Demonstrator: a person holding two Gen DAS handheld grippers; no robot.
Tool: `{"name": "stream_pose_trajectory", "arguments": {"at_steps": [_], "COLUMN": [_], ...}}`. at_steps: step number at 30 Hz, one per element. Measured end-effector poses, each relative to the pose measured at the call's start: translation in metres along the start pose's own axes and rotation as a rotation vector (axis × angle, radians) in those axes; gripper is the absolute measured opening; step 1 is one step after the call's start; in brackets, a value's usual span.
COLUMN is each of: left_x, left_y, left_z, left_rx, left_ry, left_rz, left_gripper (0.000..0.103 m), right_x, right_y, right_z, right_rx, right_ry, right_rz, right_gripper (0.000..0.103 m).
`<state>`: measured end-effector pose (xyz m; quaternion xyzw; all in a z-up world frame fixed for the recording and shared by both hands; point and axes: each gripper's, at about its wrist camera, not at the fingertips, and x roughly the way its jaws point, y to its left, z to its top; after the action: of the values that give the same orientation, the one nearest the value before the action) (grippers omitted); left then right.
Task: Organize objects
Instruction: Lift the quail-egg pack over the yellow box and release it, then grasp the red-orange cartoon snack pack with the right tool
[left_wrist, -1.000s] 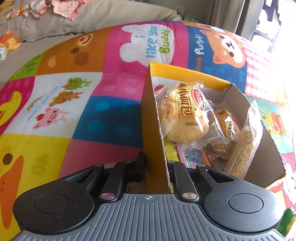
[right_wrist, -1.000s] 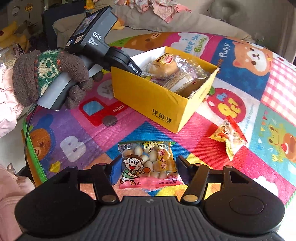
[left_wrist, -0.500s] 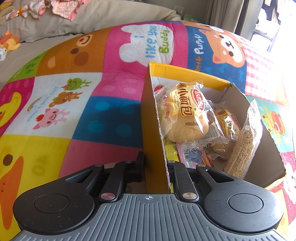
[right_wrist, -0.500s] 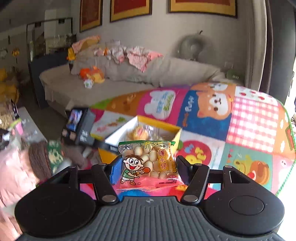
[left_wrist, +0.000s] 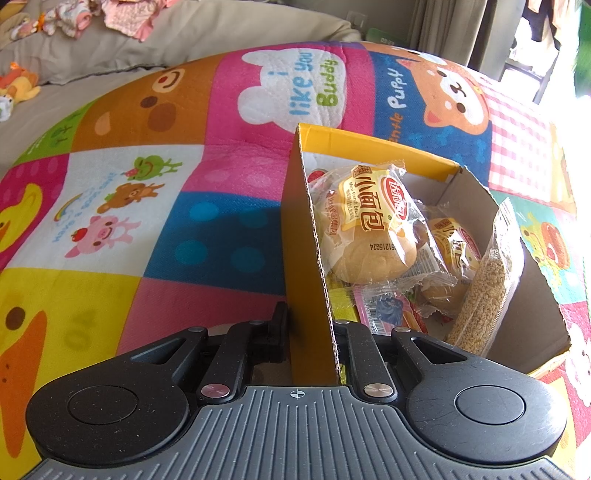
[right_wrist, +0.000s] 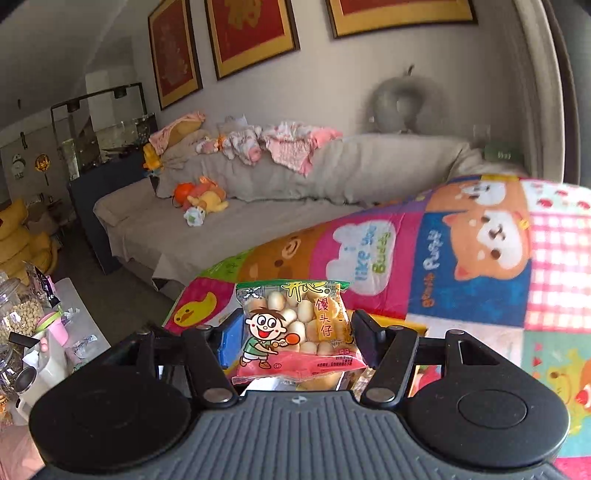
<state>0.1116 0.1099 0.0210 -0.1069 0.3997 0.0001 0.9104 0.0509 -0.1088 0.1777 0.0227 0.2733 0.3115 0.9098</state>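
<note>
My left fingers (left_wrist: 310, 328) are pinching the box (left_wrist: 306, 258) wall, my right fingers (right_wrist: 293, 328) are pinching the snack packet (right_wrist: 295, 328) between them, lifted; a loosening pinch risks dropping it outside the box.

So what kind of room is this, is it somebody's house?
Most likely a home living room. A long grey sofa has baby clothes and a stuffed toy on it, framed pictures hang on the wall, and a cartoon play mat lies under the snack box.
</note>
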Motion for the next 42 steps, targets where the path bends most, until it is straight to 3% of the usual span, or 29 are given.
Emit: {"name": "stream_pose_trajectory", "arguments": {"at_steps": [6,12,15,22,29,42], "left_x": [0.000,-0.001,-0.001,0.000,-0.001,0.000], "left_y": [-0.001,-0.003,-0.003,-0.005,-0.005,-0.005], "left_z": [0.001,0.002,0.002,0.002,0.002,0.002], "left_rx": [0.001,0.006,0.011,0.024,0.028,0.028], "left_ry": [0.000,0.003,0.004,0.008,0.009,0.008], "left_rz": [0.001,0.004,0.005,0.010,0.012,0.012], "left_gripper": [0.015,0.015,0.014,0.014,0.014,0.014], "right_x": [0.010,-0.009,-0.015,-0.020,-0.009,0.044], "right_y": [-0.017,-0.051,-0.073,-0.121,-0.134,-0.132], "right_z": [-0.012,-0.037,-0.060,-0.122,-0.144,-0.132], "right_rx": [0.063,0.055,0.063,0.160,0.236,0.273], "right_ry": [0.032,0.048,0.100,0.243,0.290,0.318], "right_rz": [-0.051,-0.211,-0.306,-0.421,-0.414,-0.373], "right_gripper": [0.074,0.080,0.082,0.085,0.090,0.097]}}
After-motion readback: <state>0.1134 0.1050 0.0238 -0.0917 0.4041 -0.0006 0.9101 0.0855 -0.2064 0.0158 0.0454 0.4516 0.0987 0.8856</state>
